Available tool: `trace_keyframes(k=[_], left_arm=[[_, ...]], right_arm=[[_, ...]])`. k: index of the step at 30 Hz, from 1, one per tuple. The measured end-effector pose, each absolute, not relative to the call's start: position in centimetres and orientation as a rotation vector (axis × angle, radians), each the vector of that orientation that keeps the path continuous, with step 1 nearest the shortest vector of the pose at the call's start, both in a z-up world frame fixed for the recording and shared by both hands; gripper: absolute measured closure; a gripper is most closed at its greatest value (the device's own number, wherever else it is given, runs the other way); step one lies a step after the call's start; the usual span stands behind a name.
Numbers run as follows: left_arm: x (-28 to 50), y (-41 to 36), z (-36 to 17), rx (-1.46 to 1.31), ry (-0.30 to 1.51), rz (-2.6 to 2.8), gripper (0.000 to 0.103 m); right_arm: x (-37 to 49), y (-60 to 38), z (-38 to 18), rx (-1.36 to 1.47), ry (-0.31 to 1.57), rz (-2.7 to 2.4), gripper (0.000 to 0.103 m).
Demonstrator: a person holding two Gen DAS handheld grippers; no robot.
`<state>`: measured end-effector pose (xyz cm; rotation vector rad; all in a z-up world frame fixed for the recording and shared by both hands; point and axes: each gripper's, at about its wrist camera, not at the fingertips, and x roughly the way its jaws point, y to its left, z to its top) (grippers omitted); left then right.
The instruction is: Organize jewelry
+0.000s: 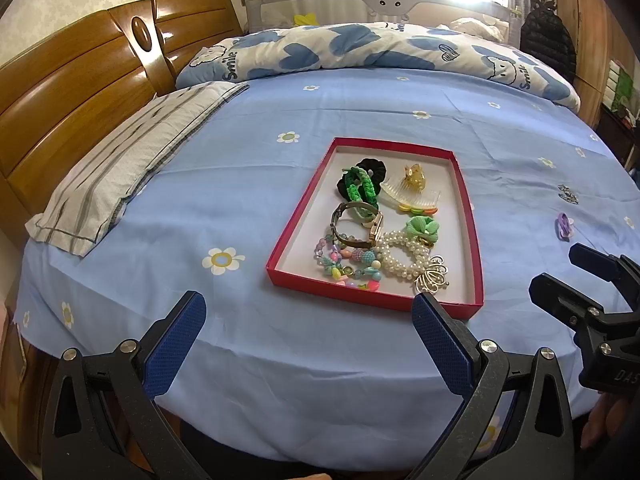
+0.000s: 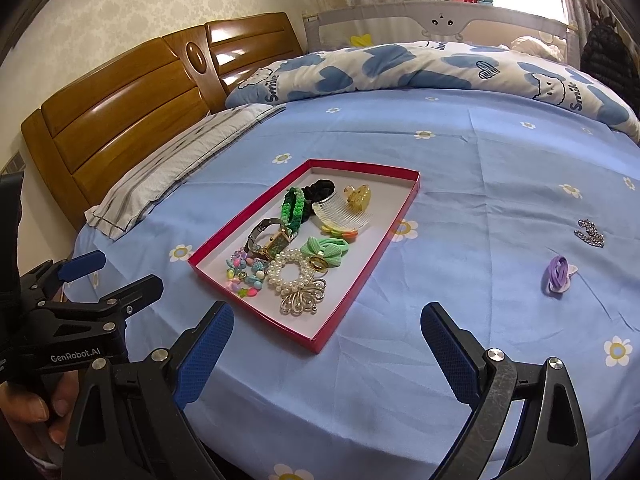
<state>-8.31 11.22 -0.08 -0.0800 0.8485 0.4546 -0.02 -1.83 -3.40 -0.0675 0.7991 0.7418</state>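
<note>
A shallow red box [image 1: 301, 204] [image 2: 248, 210] lies on the blue flowered sheet. It holds a pearl bracelet [image 1: 400, 256] [image 2: 288, 272], a watch [image 1: 360, 228], a bead bracelet [image 1: 348, 268], a clear comb [image 2: 340, 212], green and black hair ties and a metal butterfly brooch [image 2: 304, 300]. Outside it, to the right, lie a purple hair tie [image 1: 563, 226] [image 2: 557, 276] and a rhinestone piece [image 1: 568, 194] [image 2: 591, 233]. My left gripper [image 1: 308, 312] [image 2: 124, 272] hovers open before the box's near edge. My right gripper [image 2: 328, 320] [image 1: 556, 266] is open too, near the box's right corner, and holds nothing.
A striped pillow [image 1: 120, 176] lies at the left by the wooden headboard [image 1: 80, 92]. A blue-and-white duvet [image 1: 360, 48] is bunched along the far side. Bare sheet surrounds the box. A hand [image 2: 32, 404] holds the left gripper's handle.
</note>
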Motion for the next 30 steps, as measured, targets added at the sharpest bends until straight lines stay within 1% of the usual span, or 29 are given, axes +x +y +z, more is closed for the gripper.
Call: trace_keyframes(k=[30], left_arm=[[-8.08, 11.11, -0.24, -0.081, 0.852, 0.446, 0.0]], right_arm=[[-0.21, -1.79, -2.95, -0.069, 0.791, 0.747, 0.007]])
